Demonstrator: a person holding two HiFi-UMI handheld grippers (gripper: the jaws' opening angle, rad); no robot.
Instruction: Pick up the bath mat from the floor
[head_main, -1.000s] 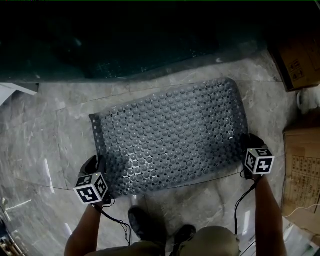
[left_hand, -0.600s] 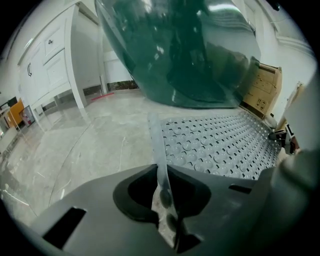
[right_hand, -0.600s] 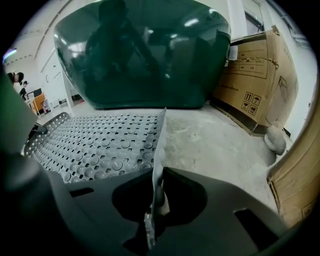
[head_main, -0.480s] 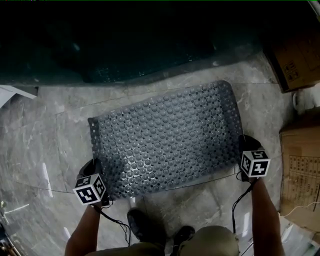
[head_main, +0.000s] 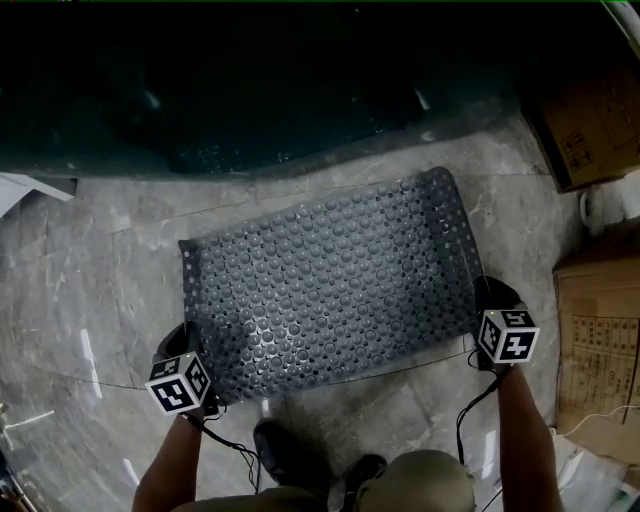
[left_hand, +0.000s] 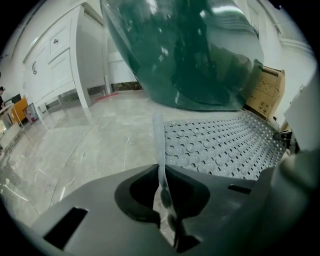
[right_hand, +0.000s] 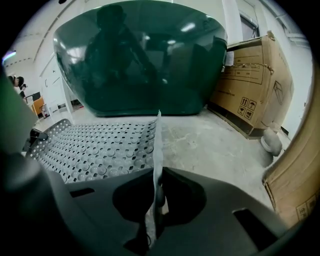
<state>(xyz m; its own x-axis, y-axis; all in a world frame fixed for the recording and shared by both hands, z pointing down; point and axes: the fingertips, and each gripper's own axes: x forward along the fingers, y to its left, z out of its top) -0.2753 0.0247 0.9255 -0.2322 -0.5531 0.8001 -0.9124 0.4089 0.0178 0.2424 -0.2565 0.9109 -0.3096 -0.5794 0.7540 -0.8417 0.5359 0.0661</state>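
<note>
Bath mat (head_main: 330, 285) mid-frame. Left gripper (head_main: 188, 345) at its lower-left corner, right gripper (head_main: 490, 300) at its lower-right corner. Both jaws just closed, clamped on mat edge.

Green tub (head_main: 250, 90) ahead, cartons (head_main: 600, 340) rightward

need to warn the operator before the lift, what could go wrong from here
1. The left tongs and right tongs, whose jaws have just been closing, pinch only thin edges of the bath mat; it could slip out.
2. The mat may sag between them and drag on the stone floor.
</note>
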